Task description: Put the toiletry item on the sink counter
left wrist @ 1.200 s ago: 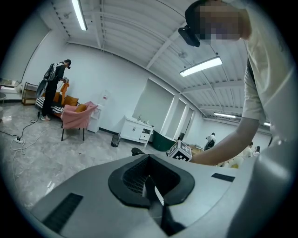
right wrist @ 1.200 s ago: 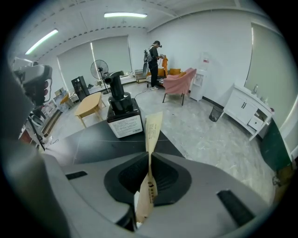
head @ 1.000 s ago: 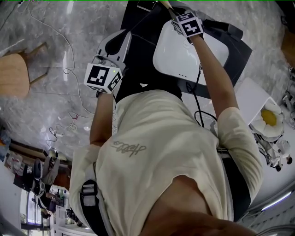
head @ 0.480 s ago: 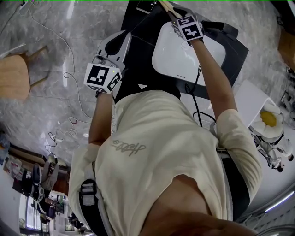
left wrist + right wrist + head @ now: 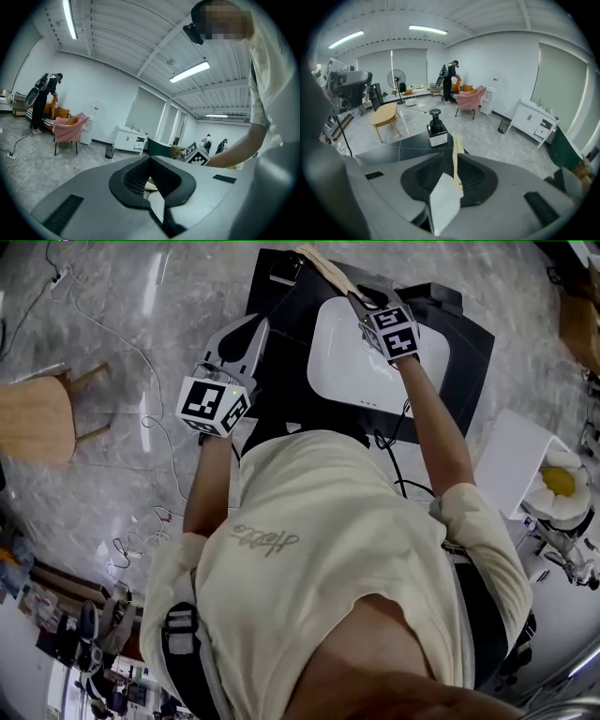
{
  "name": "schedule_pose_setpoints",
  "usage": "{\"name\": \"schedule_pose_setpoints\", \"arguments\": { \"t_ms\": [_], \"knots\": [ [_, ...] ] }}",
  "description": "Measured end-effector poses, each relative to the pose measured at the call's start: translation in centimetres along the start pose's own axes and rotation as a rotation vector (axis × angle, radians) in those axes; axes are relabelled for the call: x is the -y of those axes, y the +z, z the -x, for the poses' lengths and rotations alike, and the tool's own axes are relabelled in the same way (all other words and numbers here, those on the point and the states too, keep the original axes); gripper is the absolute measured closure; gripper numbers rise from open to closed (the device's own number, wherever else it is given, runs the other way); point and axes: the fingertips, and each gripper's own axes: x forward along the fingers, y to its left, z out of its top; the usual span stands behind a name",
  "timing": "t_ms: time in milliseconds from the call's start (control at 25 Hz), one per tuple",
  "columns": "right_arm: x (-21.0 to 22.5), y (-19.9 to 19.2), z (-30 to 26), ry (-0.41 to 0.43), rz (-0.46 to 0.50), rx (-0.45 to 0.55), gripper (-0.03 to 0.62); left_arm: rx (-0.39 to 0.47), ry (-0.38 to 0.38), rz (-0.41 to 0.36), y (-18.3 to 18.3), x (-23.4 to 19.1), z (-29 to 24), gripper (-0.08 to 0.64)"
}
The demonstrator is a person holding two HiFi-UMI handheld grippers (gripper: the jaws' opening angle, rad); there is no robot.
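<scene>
The black sink surface (image 5: 281, 320) stood in front of the person, beyond a cream-coloured shirt (image 5: 328, 549). A white basin (image 5: 342, 357) was set into the middle of it.

Left tongs (image 5: 251, 332): held over the near left edge of the surface, left of the basin. In the left gripper view, the left tongs (image 5: 150, 158) were pressed together at the tips with nothing gripped between them.

Right tongs (image 5: 361, 298): extended over the far edge of the basin. In the right gripper view, the right tongs (image 5: 453, 158) were pinching a flat tan toiletry item (image 5: 456, 143) on edge. A white tag (image 5: 443, 206) lay at the near end of the item.

The toiletry item (image 5: 323, 263) projected from the tongs toward the far left of the surface. Whether its far end touched the surface could not be determined.

A black pump bottle (image 5: 437, 129) with a white label stood upright on the surface, just beyond and slightly left of the item's tip.
</scene>
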Motion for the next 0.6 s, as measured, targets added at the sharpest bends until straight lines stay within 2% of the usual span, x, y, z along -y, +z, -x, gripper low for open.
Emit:
{"name": "schedule_pose_setpoints", "arguments": {
  "t_ms": [200, 320, 400, 480, 600],
  "knots": [
    [-1.5, -0.9, 4.5, -0.007, -0.055, 0.061, 0.499, 0.025, -0.008, -0.032, 1.7, 1.2, 0.9, 0.558],
    [-2.4, -0.6, 7.3, -0.008, -0.093, 0.115, 0.561, 0.035, -0.012, -0.043, 2.5, 2.1, 1.5, 0.558],
    [-2.8, -0.2, 9.0, -0.01, -0.122, 0.152, 0.563, 0.04, -0.016, -0.049, 3.0, 2.7, 1.9, 0.558],
    [-3.3, 0.3, 10.6, -0.006, -0.135, 0.185, 0.597, 0.043, -0.021, -0.056, 3.4, 3.3, 2.2, 0.558],
    [-4.6, 0.7, 12.8, 0.032, -0.152, 0.225, 0.597, 0.05, -0.028, -0.067, 3.9, 4.4, 2.6, 0.558]
  ]
}}
